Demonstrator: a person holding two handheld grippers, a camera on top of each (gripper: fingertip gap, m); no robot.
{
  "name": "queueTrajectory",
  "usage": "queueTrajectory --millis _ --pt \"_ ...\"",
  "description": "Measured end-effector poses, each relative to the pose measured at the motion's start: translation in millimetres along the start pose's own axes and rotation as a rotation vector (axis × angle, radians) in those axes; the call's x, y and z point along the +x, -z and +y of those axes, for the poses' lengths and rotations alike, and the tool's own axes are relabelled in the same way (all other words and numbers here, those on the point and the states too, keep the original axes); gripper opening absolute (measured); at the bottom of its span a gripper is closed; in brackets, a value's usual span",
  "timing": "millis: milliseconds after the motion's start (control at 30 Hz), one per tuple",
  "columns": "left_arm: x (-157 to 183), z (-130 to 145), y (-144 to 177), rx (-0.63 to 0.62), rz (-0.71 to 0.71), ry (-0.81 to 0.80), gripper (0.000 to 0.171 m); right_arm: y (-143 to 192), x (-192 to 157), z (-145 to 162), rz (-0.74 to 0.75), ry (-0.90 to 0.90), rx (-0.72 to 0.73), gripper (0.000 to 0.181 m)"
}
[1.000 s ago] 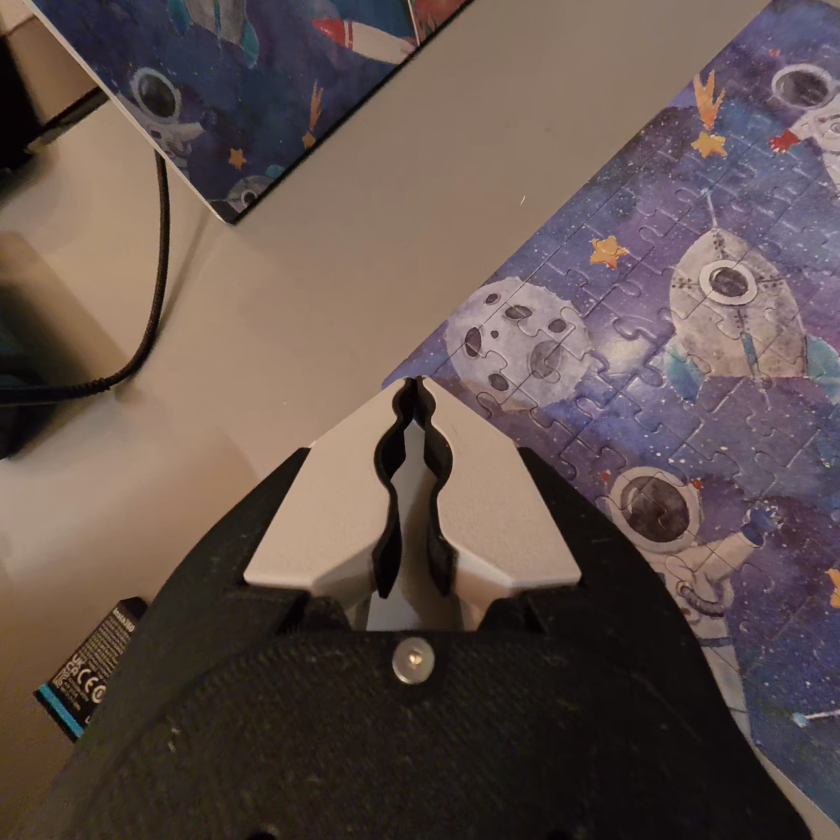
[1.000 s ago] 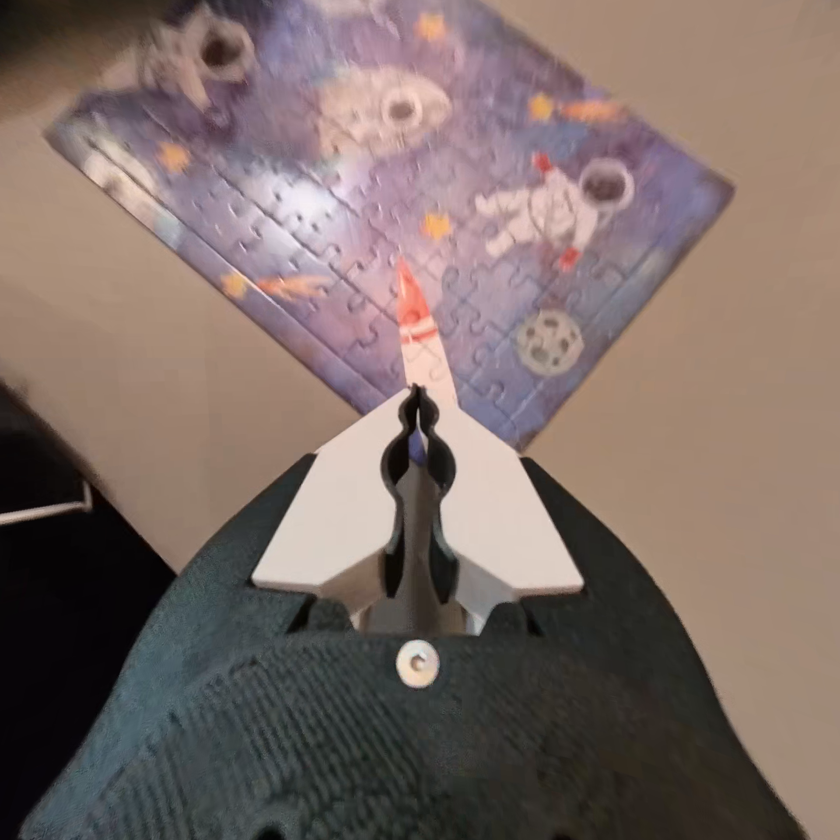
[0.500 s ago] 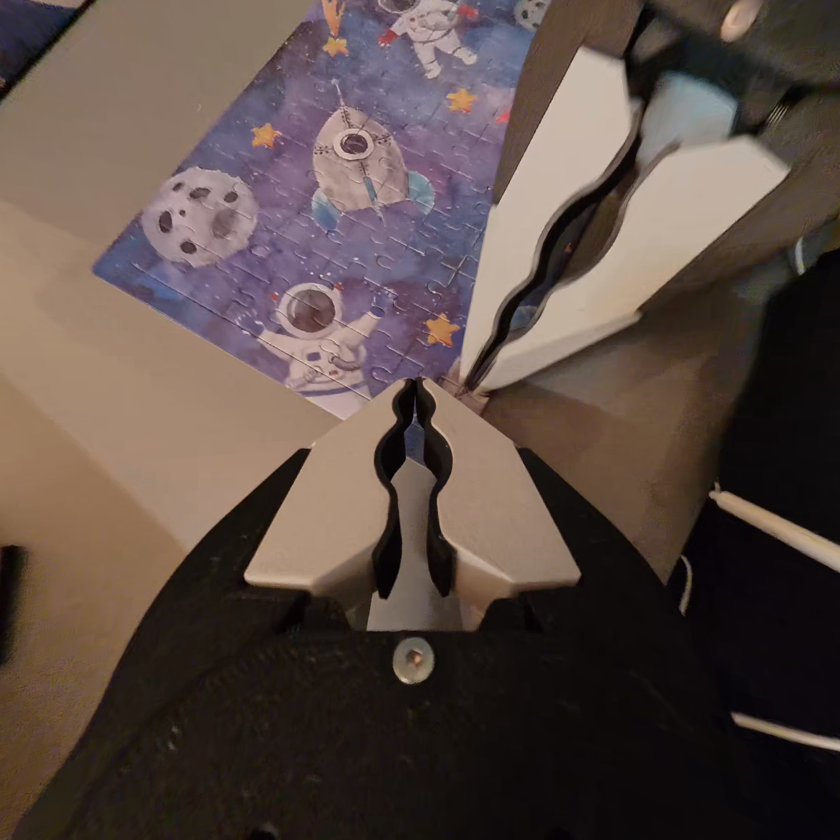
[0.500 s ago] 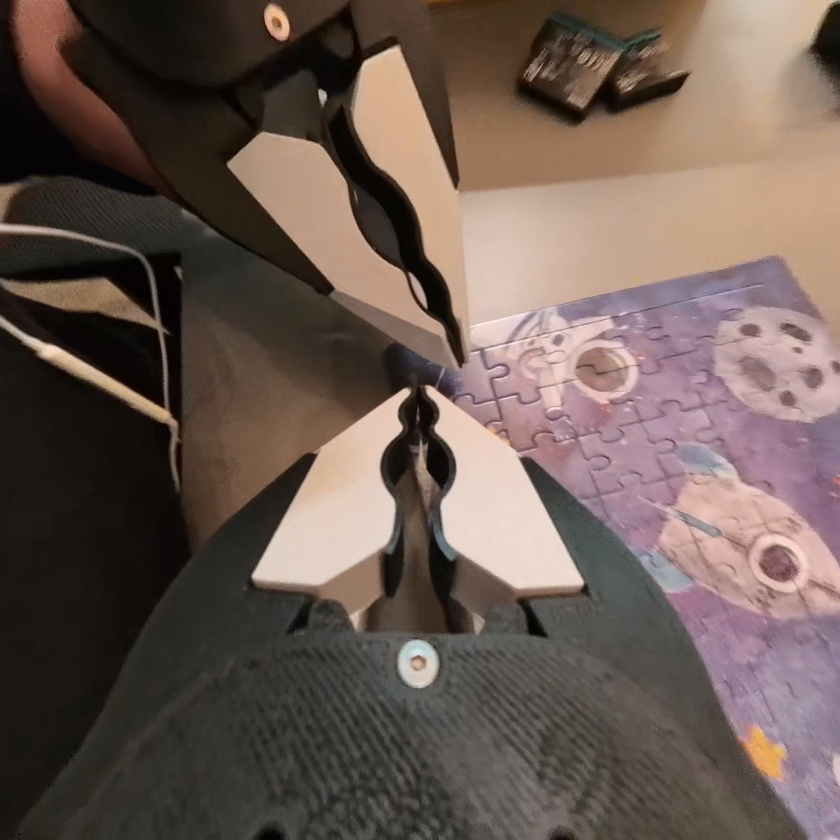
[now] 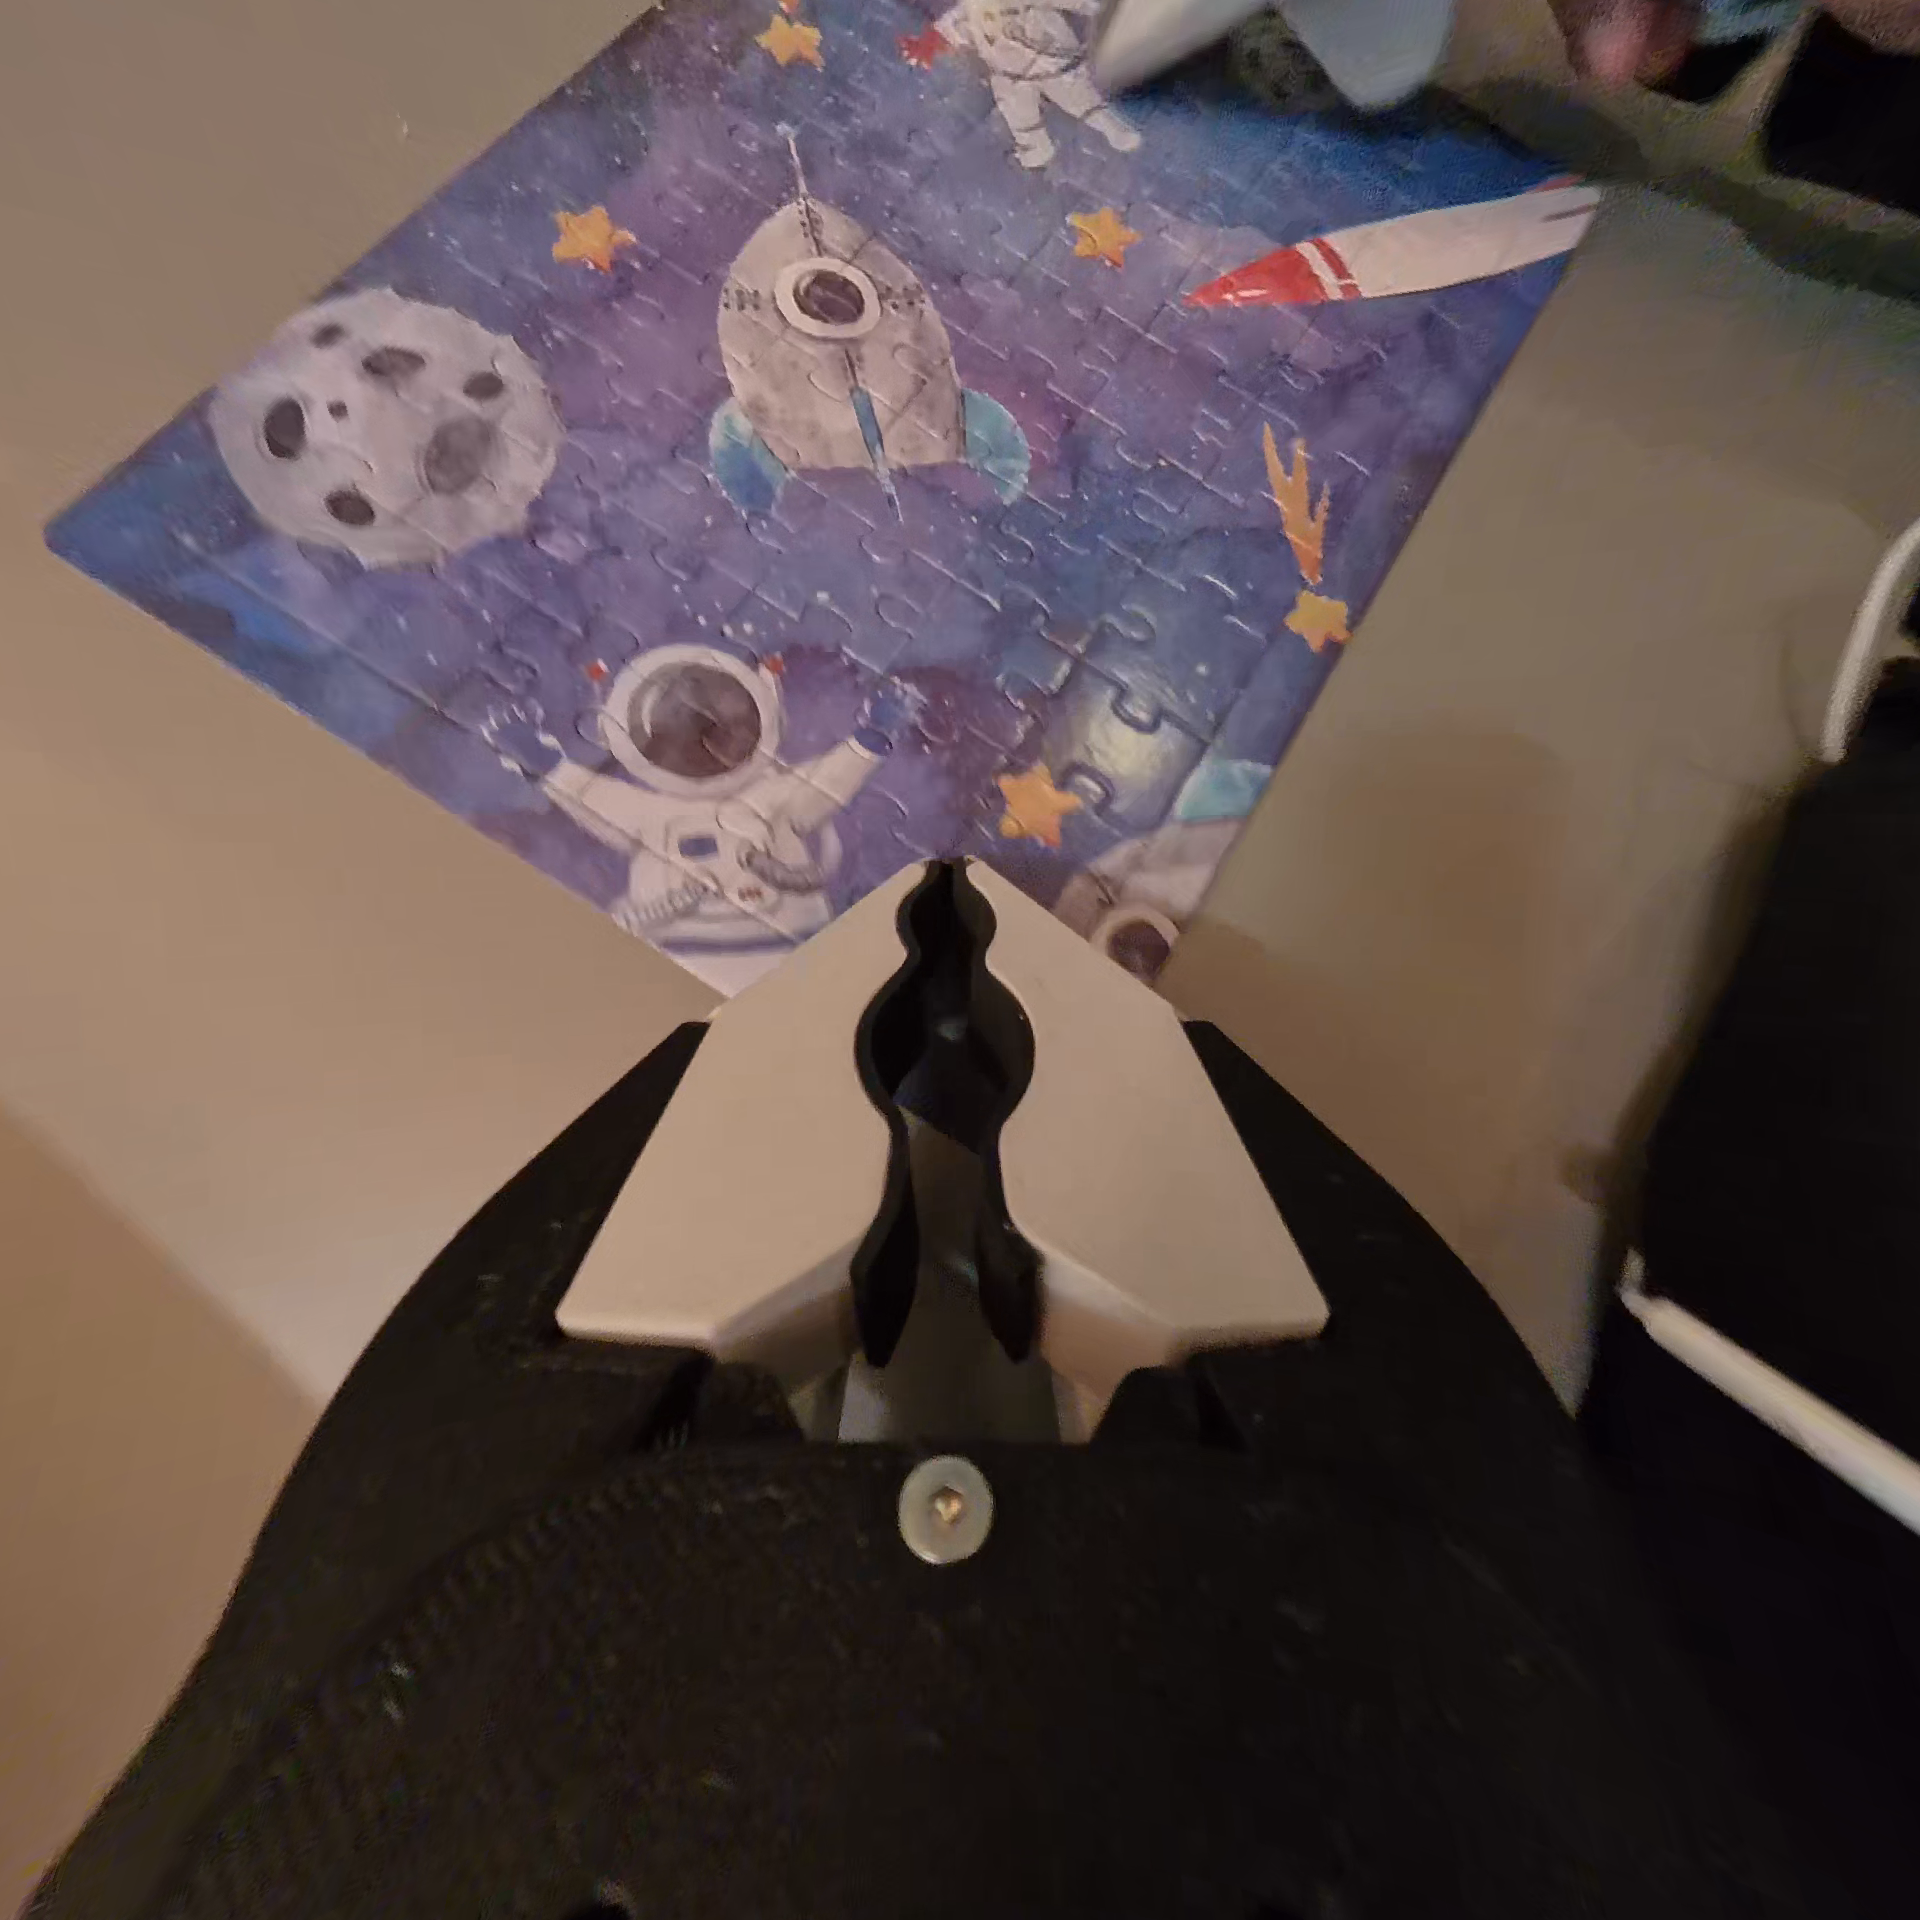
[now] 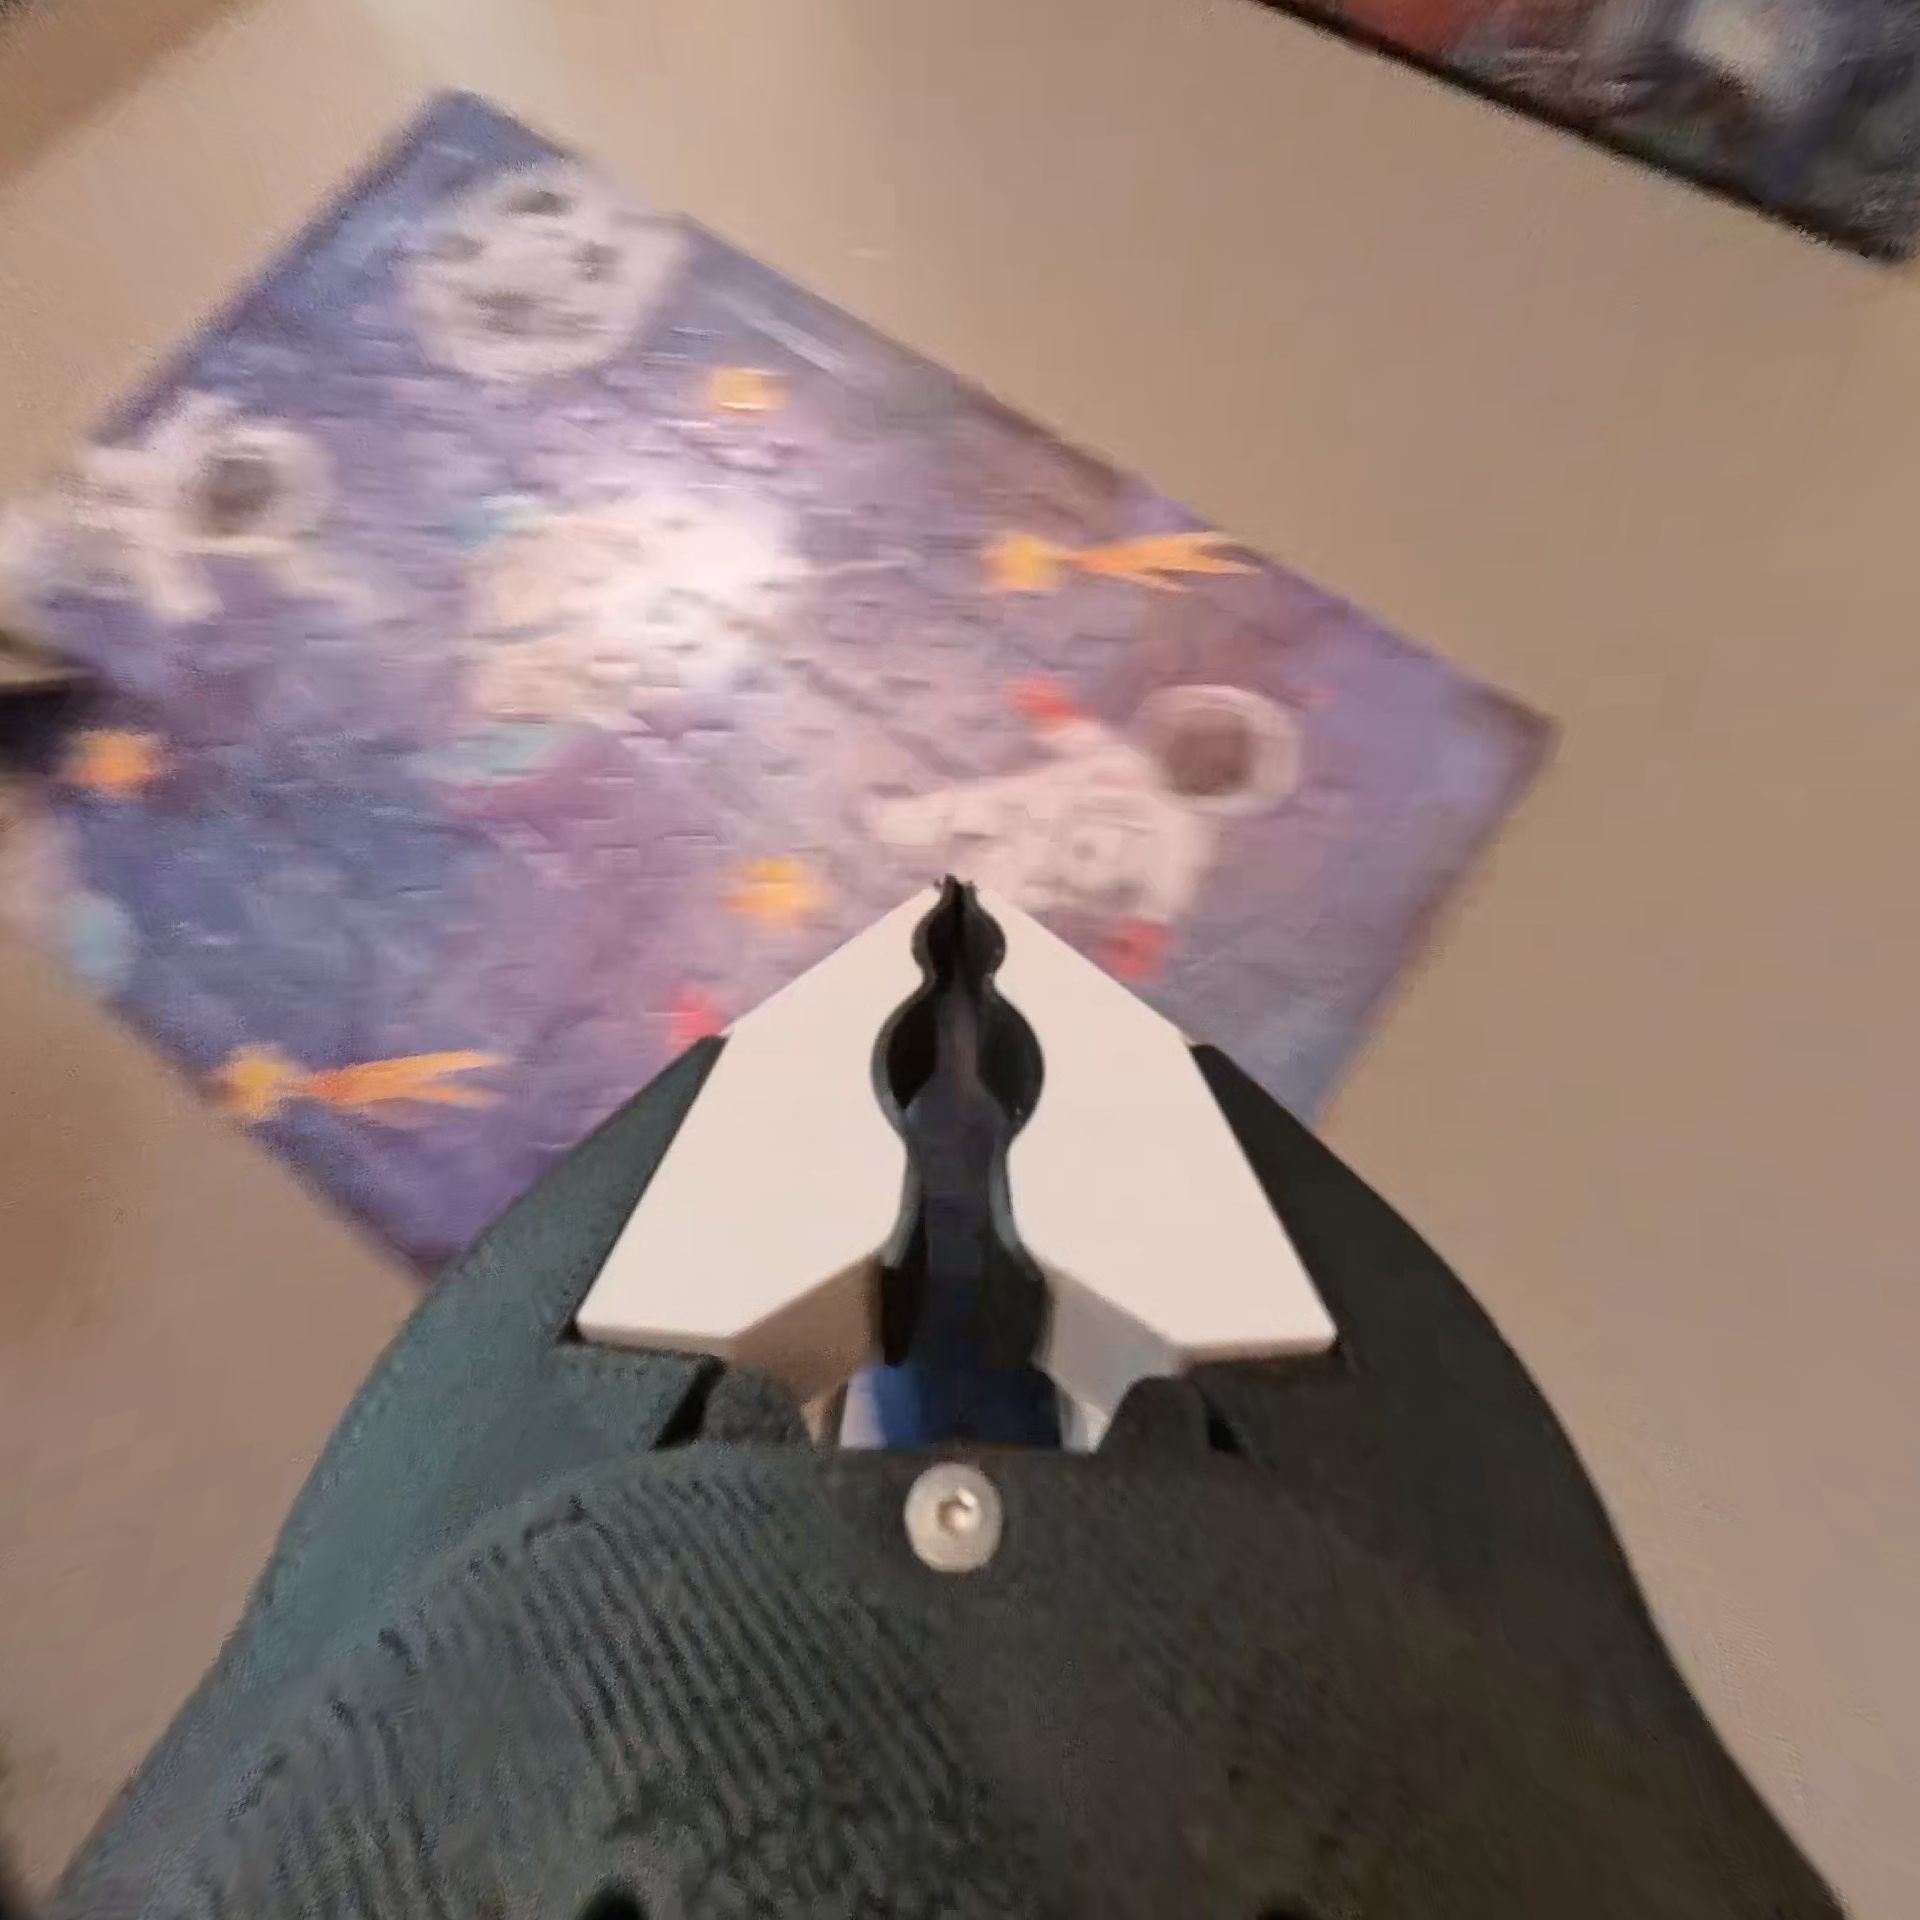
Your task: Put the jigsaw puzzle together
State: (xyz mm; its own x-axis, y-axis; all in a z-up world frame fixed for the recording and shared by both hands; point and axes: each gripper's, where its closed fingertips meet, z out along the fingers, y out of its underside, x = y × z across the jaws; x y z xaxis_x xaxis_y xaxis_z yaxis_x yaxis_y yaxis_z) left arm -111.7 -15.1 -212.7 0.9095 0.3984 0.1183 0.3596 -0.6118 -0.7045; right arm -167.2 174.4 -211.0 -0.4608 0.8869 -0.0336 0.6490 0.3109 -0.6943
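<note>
- Left gripper (image 5: 948, 868) in the left wrist view: white fingers (image 5: 774, 1132) pressed together at the tips, nothing held between them, poised over the near edge of the jigsaw puzzle (image 5: 831, 499).
- Puzzle lying flat on the beige table (image 5: 260, 987), turned cornerwise; space picture with a cratered moon (image 5: 384, 436), a grey rocket (image 5: 836, 348), a waving astronaut (image 5: 691, 779) and a red-tipped rocket (image 5: 1382, 255).
- Top right: a pale blurred edge of the right gripper (image 5: 1278, 42) over the puzzle's far side.
- Far right: dark shapes with white cords (image 5: 1860, 644), too dim to name.
- Right gripper (image 6: 954, 885) in the right wrist view: tips likewise closed and empty, above the puzzle (image 6: 582, 665) near a floating astronaut (image 6: 1122, 821).
- Heavily blurred; puzzle flat on the table (image 6: 1558, 1039), with a dark printed panel (image 6: 1704, 104) well apart at the top right corner.
</note>
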Motion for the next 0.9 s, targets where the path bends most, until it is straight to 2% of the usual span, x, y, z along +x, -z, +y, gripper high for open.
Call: queueTrajectory --millis 100,133,167,200,267,333,367,400,467,500,567,600,667,700,767,800,867,900 --pt "-11 -18 -18 -0.029 -0.09 -0.107 0.0 -2 -115 3 -0.294 0.132 0.004 0.0" --pt "-15 -26 -25 -0.034 -0.112 -0.13 0.0 1 -145 7 -0.355 0.202 -0.002 0.0" --pt "-19 -33 -32 -0.033 -0.129 -0.14 0.0 2 -157 9 -0.353 0.274 -0.002 0.0" --pt "-23 -40 -38 -0.029 -0.132 -0.138 0.0 1 -153 8 -0.308 0.335 0.002 0.0" --pt "-19 -48 -47 -0.029 -0.069 -0.113 0.0 -2 -111 2 -0.161 0.34 0.014 0.0" --pt "16 -49 -53 -0.048 0.127 -0.107 0.0 -3 -65 -1 -0.078 0.204 0.02 0.0" --pt "35 -50 -57 -0.066 0.175 -0.12 0.0 -2 -55 0 -0.091 0.126 0.026 0.0" --pt "41 -53 -61 -0.069 0.129 -0.173 0.0 -1 -65 2 -0.168 0.071 0.022 0.0" --pt "17 -60 -66 -0.064 -0.099 -0.263 0.0 3 -109 8 -0.341 0.13 0.01 0.0" --pt "12 -62 -67 -0.049 -0.101 -0.228 0.0 2 -114 8 -0.299 0.225 0.022 0.0" --pt "37 -61 -68 -0.022 0.133 -0.056 0.0 -2 -95 2 -0.123 0.34 0.052 0.0" --pt "44 -60 -68 -0.02 0.18 -0.027 0.0 -2 -97 2 -0.155 0.318 0.054 0.0" --pt "38 -58 -66 -0.021 0.117 -0.077 0.0 2 -109 5 -0.303 0.241 0.011 0.0" --pt "34 -58 -65 -0.021 0.088 -0.085 0.0 2 -102 4 -0.284 0.241 0.01 0.0" --pt "34 -56 -63 -0.018 0.1 -0.068 0.0 -1 -75 -1 -0.134 0.276 0.043 0.0" --pt "34 -55 -62 -0.016 0.096 -0.077 0.0 0 -77 -1 -0.165 0.272 0.04 0.0" --pt "22 -56 -61 -0.018 0.035 -0.096 0.0 7 -114 8 -0.438 0.239 -0.012 0.0" --pt "9 -56 -59 -0.016 -0.028 -0.112 0.0 6 -112 6 -0.425 0.241 -0.002 0.0"
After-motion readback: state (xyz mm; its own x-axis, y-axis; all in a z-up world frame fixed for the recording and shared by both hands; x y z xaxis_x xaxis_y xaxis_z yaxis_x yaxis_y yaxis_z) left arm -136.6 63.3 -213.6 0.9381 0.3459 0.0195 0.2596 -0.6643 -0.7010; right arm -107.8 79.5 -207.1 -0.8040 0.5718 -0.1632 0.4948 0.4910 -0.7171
